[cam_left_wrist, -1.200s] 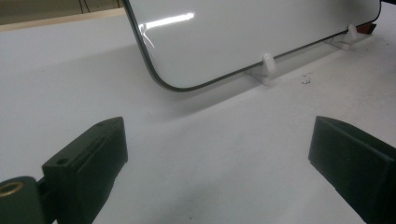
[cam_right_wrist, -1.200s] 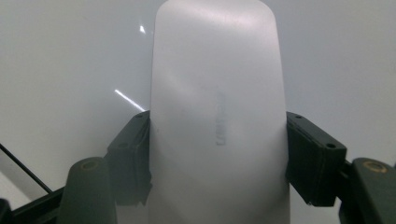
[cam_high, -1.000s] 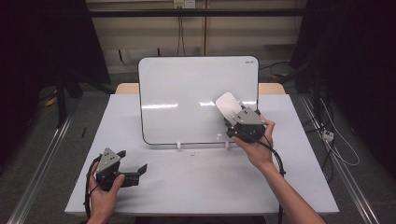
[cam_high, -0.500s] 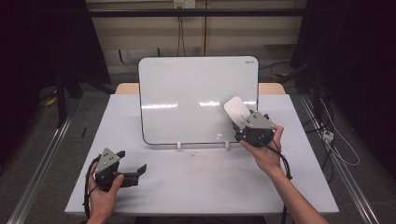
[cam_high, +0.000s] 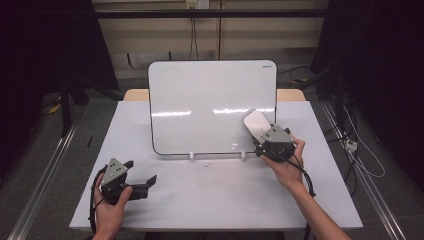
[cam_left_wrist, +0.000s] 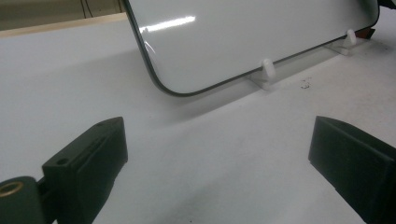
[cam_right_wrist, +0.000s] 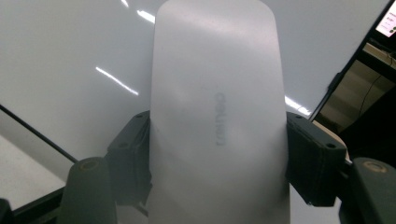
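Observation:
A white dry-erase board (cam_high: 210, 105) stands upright on two small white feet at the middle of the table. My right gripper (cam_high: 261, 136) is shut on a white oblong eraser (cam_high: 255, 122), which sticks up against the board's lower right corner. In the right gripper view the eraser (cam_right_wrist: 217, 116) sits clamped between both black jaws, with the board (cam_right_wrist: 70, 46) close behind it. My left gripper (cam_high: 140, 172) rests near the table's front left, held in a hand, open with nothing between its jaws. From the left gripper view the board (cam_left_wrist: 233, 37) is ahead, beyond bare tabletop.
The white table (cam_high: 215, 200) has open room in front of the board. One board foot (cam_left_wrist: 266, 72) and a small dark mark (cam_left_wrist: 306, 84) lie ahead of the left gripper. Cables (cam_high: 360, 155) trail on the floor at the right.
My right gripper has carried the eraser down and to the right across the board, toward its lower right corner. The left gripper has stayed put.

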